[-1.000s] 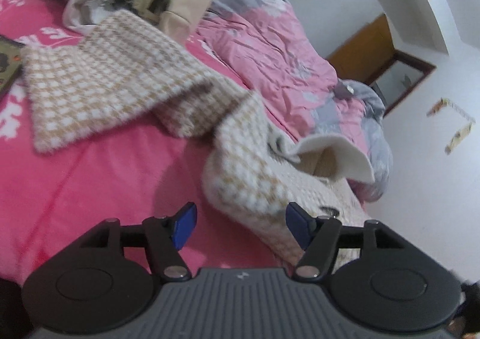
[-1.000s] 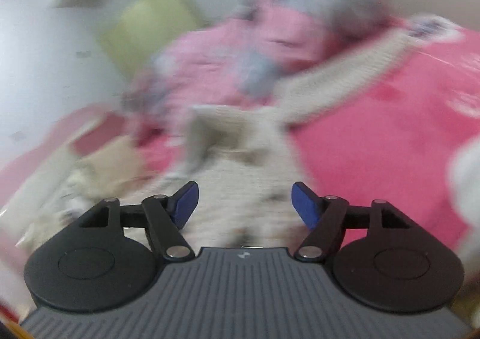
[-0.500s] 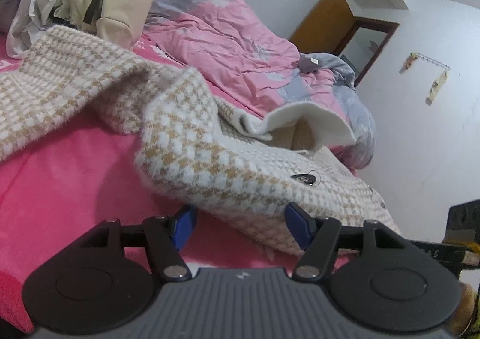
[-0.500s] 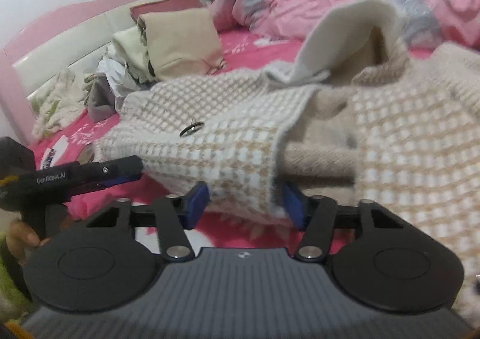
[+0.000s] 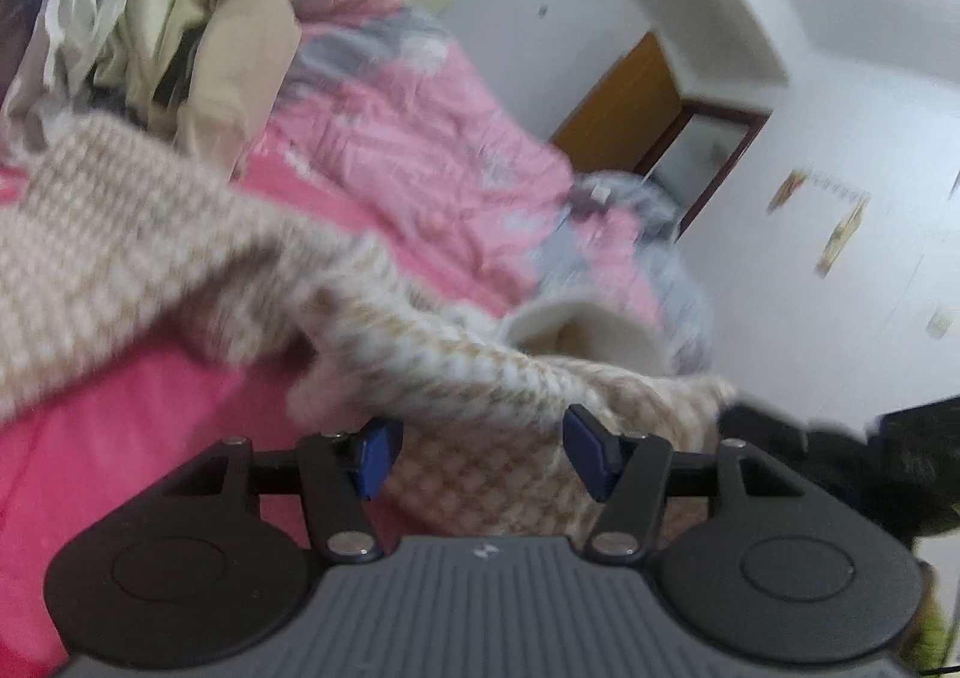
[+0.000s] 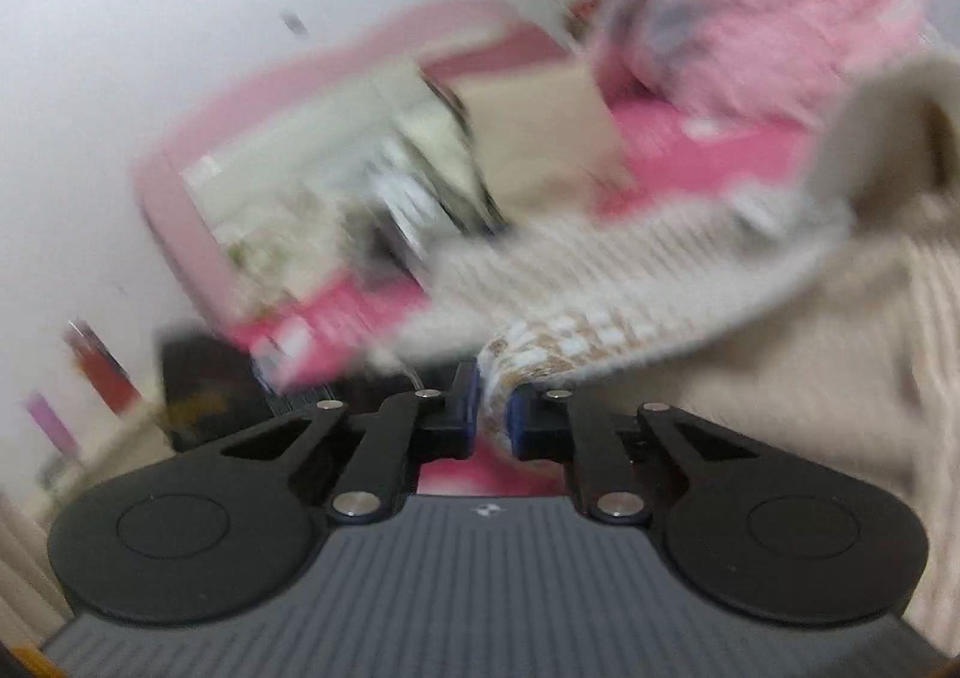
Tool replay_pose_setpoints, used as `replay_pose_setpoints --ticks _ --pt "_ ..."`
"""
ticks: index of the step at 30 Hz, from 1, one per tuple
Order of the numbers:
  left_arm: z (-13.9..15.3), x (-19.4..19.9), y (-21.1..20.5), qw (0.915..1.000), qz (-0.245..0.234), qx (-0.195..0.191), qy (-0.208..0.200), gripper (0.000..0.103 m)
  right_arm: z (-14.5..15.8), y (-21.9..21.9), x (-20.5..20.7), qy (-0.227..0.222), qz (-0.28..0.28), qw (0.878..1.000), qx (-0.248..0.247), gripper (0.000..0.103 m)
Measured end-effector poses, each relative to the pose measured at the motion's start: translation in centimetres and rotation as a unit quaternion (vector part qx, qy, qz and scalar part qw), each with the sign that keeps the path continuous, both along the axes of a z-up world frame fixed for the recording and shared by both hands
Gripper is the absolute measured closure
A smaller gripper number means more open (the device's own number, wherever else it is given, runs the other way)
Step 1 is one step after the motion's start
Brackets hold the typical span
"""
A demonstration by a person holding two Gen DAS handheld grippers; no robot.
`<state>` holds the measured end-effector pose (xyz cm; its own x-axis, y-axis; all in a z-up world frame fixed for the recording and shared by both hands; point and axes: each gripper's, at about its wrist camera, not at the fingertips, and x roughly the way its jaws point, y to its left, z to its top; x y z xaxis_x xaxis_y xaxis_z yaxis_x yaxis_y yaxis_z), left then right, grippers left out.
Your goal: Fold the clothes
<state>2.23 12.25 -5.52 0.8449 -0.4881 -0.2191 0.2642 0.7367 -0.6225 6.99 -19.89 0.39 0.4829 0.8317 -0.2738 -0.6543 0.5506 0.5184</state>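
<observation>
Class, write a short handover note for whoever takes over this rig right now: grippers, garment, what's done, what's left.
Right gripper: shut on an edge of the checked coat.
Left gripper: open, fabric lying between its fingers, not gripped.
The coat sprawls unfolded across the pink bed, collar turned up.
Done: one edge gripped.
Left: close the left gripper, spread the coat flat, fold it.

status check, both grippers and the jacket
Right hand-held gripper shut on houndstooth jacket edge. Left hand-held gripper open, jacket hem between its fingers. Clothes pile behind, not obstructing.
</observation>
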Motion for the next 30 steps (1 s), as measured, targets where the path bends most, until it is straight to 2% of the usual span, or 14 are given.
replay_pose_setpoints --ticks 3,6,11,14,17,19,21,22,23,24,25,26,29,30 --pt "1.3 -1.4 1.8 0.9991 0.01 -0.032 -0.026 0.035 2.5 -0.8 2.8 0.017 0.012 0.994 0.103 0.098" --pt "2.2 -2.9 3.6 0.9977 0.02 -0.046 -0.046 0.03 3.5 -0.9 5.4 0.049 0.019 0.98 0.191 0.099" --pt "3.1 -4.5 5.7 0.9968 0.044 -0.041 -0.052 0.028 2.1 3.0 7.9 0.098 0.04 0.97 0.22 0.099" --pt "3.4 -5.0 6.2 0.9968 0.058 -0.033 -0.045 0.027 -0.5 6.9 8.0 0.13 0.056 0.973 0.183 0.099" --pt "3.4 -5.1 6.6 0.9969 0.063 -0.031 -0.035 0.027 -3.7 10.7 7.5 0.156 0.046 0.983 0.081 0.096" --pt "3.5 -5.0 6.2 0.9971 0.063 -0.029 -0.03 0.027 -5.5 12.0 7.1 0.183 0.04 0.982 0.031 0.095" --pt "3.7 -4.7 5.6 0.9977 0.058 -0.021 -0.027 0.027 -5.8 11.4 5.8 0.191 0.042 0.98 0.022 0.092" --pt "3.8 -4.5 5.2 0.998 0.053 -0.017 -0.029 0.026 -5.3 10.3 4.8 0.183 0.042 0.982 0.029 0.084" --pt "4.0 -4.2 4.6 0.9983 0.047 -0.012 -0.031 0.025 -4.9 9.1 3.8 0.175 0.042 0.983 0.037 0.068" --pt "4.1 -3.9 4.0 0.9985 0.041 -0.007 -0.034 0.023 -4.4 8.0 2.8 0.168 0.043 0.984 0.045 0.058" --pt "4.3 -3.6 3.4 0.9987 0.035 -0.003 -0.037 0.022 -3.7 6.6 1.8 0.156 0.038 0.986 0.049 0.037" --pt "4.4 -3.3 2.5 0.9988 0.028 0.002 -0.039 0.022 -2.9 5.0 0.9 0.139 0.028 0.989 0.049 0.024" --pt "4.5 -1.8 -0.6 0.9989 0.009 0.026 -0.037 0.022 -0.3 -0.1 -1.6 0.086 -0.004 0.995 0.041 0.021" --pt "4.4 -1.2 -1.7 0.9987 0.006 0.037 -0.034 0.022 0.4 -1.5 -1.9 0.069 -0.024 0.997 0.021 0.02"
